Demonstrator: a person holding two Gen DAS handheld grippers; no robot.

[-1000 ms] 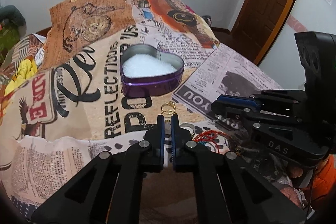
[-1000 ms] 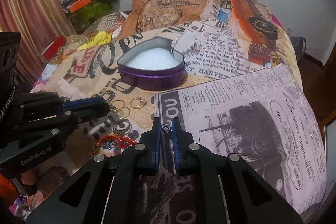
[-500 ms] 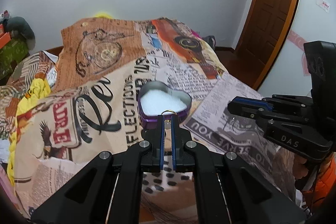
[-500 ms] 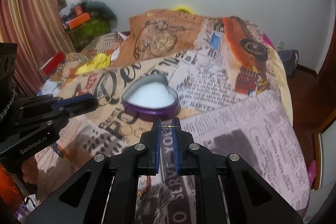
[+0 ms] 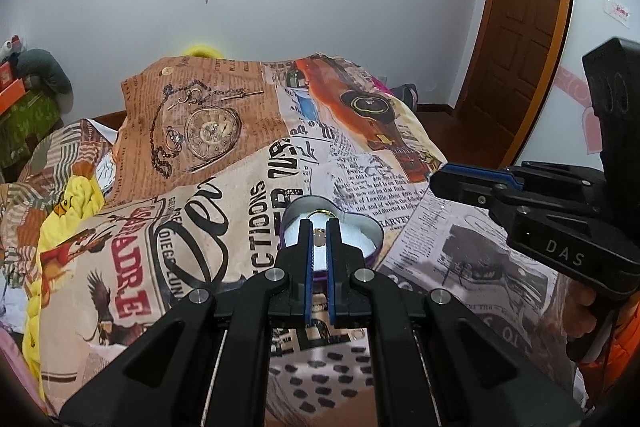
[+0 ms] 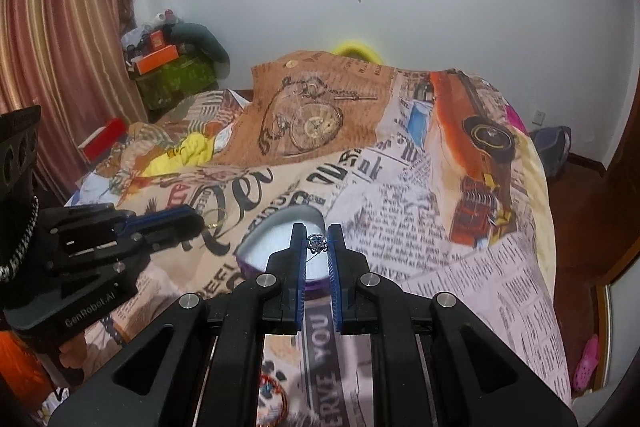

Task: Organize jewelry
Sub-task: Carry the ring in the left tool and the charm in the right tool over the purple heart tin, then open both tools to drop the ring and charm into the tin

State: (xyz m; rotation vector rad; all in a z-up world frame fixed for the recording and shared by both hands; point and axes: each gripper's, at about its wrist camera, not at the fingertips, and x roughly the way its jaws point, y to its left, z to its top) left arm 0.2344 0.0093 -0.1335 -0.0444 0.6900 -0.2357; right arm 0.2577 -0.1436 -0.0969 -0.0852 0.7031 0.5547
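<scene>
A purple heart-shaped tin (image 5: 370, 227) with white filling sits on the printed bedspread; it also shows in the right wrist view (image 6: 256, 239). My left gripper (image 5: 319, 227) is shut on a gold ring (image 5: 321, 214), held above the tin's near side; the ring also shows in the right wrist view (image 6: 214, 217). My right gripper (image 6: 317, 231) is shut on a small silver-blue ornament (image 6: 317, 243), raised in front of the tin. In the left wrist view the right gripper (image 5: 440, 183) hangs to the right of the tin.
A red beaded piece (image 6: 274, 393) lies on the bedspread below the right gripper. Clutter with an orange box (image 6: 158, 61) stands at the back left by the curtain. A wooden door (image 5: 520, 27) is at the right, and the bed edge (image 6: 560, 307) drops to the floor.
Both grippers have lifted off the bedspread with their pieces and risen well above the jewelry pile, coming level with the tin. The rest of the jewelry has dropped out of the left view.
</scene>
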